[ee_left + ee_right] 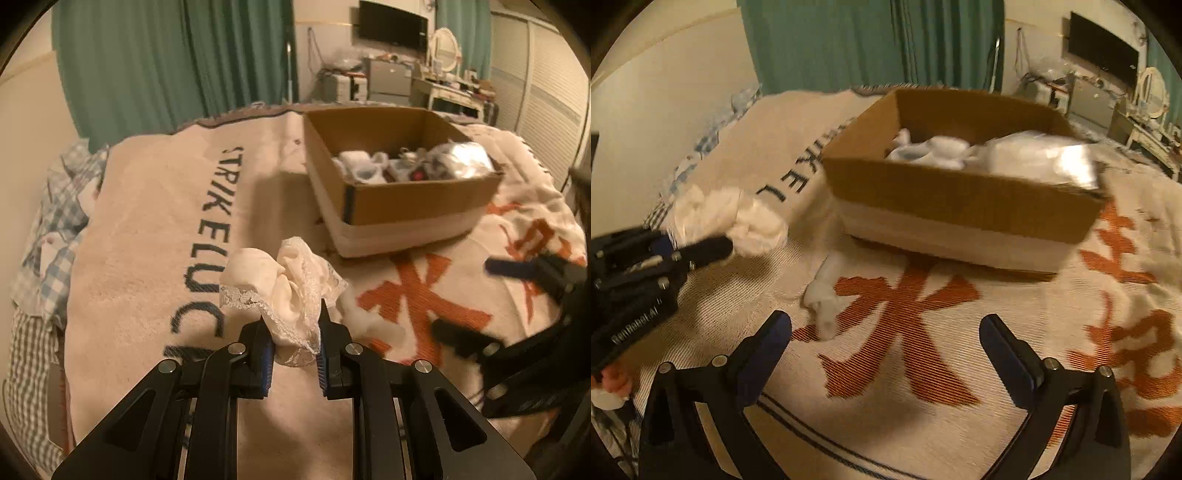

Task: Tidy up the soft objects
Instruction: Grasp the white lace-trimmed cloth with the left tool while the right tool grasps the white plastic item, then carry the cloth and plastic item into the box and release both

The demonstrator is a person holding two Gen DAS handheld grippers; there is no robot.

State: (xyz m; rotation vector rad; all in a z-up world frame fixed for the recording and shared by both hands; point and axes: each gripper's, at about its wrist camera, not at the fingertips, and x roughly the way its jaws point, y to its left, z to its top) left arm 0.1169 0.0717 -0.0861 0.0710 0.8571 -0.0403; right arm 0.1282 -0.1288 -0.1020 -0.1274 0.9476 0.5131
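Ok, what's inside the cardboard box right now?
The cardboard box holds white soft items and a shiny plastic-wrapped bundle. Its near wall hides the bottom and anything underneath.

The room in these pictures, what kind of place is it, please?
Most likely a home bedroom. The work surface looks like a bed covered by a printed blanket; behind it stand green curtains, a dressing table with an oval mirror, and a wall television.

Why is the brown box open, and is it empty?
Open, not empty. The cardboard box has no lid on top, and white soft things lie inside. Why it is open, cannot tell.
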